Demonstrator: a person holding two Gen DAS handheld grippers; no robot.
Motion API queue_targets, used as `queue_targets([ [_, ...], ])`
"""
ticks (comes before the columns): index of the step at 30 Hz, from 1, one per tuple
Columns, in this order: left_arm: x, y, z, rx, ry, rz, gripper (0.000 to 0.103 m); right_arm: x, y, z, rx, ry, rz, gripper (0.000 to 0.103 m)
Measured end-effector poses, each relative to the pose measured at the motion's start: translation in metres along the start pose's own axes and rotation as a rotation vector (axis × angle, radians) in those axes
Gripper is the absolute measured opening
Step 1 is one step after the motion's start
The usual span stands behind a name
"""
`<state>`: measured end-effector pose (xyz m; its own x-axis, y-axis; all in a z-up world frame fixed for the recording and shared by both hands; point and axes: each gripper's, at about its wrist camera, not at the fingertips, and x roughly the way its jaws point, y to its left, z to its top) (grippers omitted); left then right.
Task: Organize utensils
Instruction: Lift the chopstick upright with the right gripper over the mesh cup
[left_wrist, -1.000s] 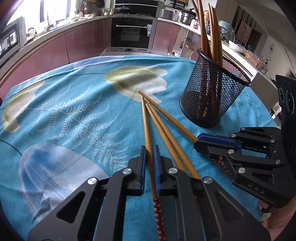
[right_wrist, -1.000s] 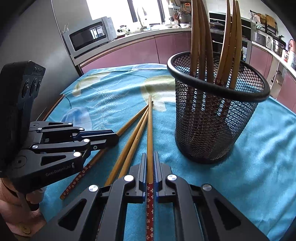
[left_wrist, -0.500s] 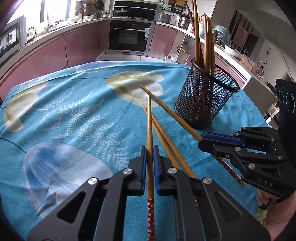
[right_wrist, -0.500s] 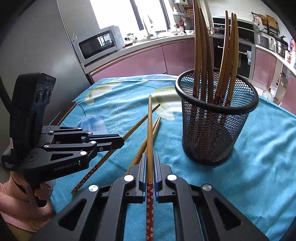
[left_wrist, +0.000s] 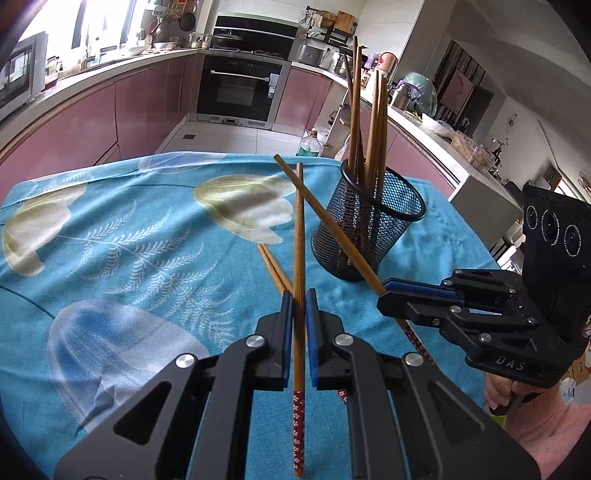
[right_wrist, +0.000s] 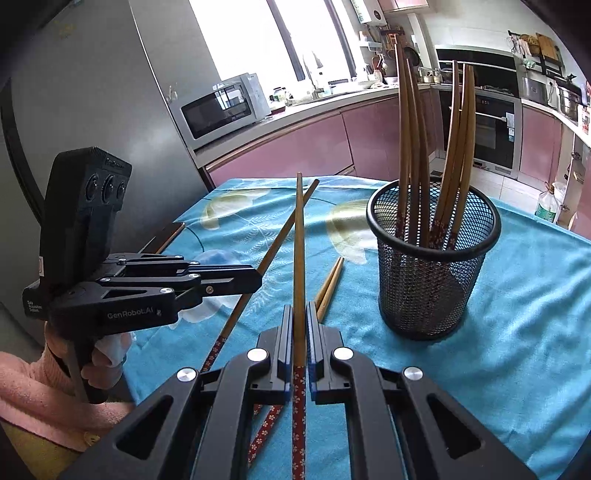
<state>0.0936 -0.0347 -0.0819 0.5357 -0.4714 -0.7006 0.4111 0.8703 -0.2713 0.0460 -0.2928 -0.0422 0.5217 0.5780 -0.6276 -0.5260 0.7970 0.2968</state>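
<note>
My left gripper (left_wrist: 298, 295) is shut on a wooden chopstick (left_wrist: 298, 236) with a red flowered handle, held above the table and pointing forward. My right gripper (right_wrist: 300, 312) is shut on another such chopstick (right_wrist: 298, 243), also lifted. Each gripper shows in the other's view: the right gripper (left_wrist: 384, 293) with its chopstick (left_wrist: 325, 218), the left gripper (right_wrist: 258, 278) with its chopstick (right_wrist: 284, 229). A black mesh holder (left_wrist: 367, 229) stands on the table with several chopsticks upright in it; it also shows in the right wrist view (right_wrist: 432, 273). Two chopsticks (left_wrist: 273, 267) still lie on the cloth, seen too in the right wrist view (right_wrist: 328, 284).
The table carries a blue cloth with leaf prints (left_wrist: 147, 251). Its far edge (left_wrist: 221, 155) drops to the kitchen floor. Pink cabinets and an oven (left_wrist: 236, 92) stand behind. A fridge (right_wrist: 92, 92) and microwave (right_wrist: 221, 107) are at the left in the right wrist view.
Both grippers have lifted their chopsticks off the cloth and pulled back from the holder. The two held chopsticks now cross in the air. Two chopsticks stayed on the table.
</note>
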Motion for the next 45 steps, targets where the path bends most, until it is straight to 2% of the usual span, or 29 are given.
queue_targets([
  [6, -0.001, -0.003, -0.002, -0.006, 0.009, -0.046, 0.008, 0.006, 0.005, -0.002, -0.011, 0.019, 0.013, 0.006],
  [13, -0.004, -0.008, -0.001, 0.013, -0.001, -0.065, 0.007, 0.009, 0.006, -0.004, -0.014, 0.025, 0.012, 0.006],
  [22, -0.019, -0.007, 0.005, 0.007, -0.034, -0.093, 0.007, -0.013, 0.001, 0.001, -0.001, -0.042, 0.001, 0.006],
  [34, -0.054, -0.007, 0.019, -0.008, -0.115, -0.185, 0.008, -0.047, -0.011, 0.011, 0.028, -0.148, -0.02, 0.006],
  [45, -0.075, -0.02, 0.043, 0.019, -0.198, -0.206, 0.008, -0.063, -0.02, 0.024, 0.036, -0.216, -0.061, 0.006],
])
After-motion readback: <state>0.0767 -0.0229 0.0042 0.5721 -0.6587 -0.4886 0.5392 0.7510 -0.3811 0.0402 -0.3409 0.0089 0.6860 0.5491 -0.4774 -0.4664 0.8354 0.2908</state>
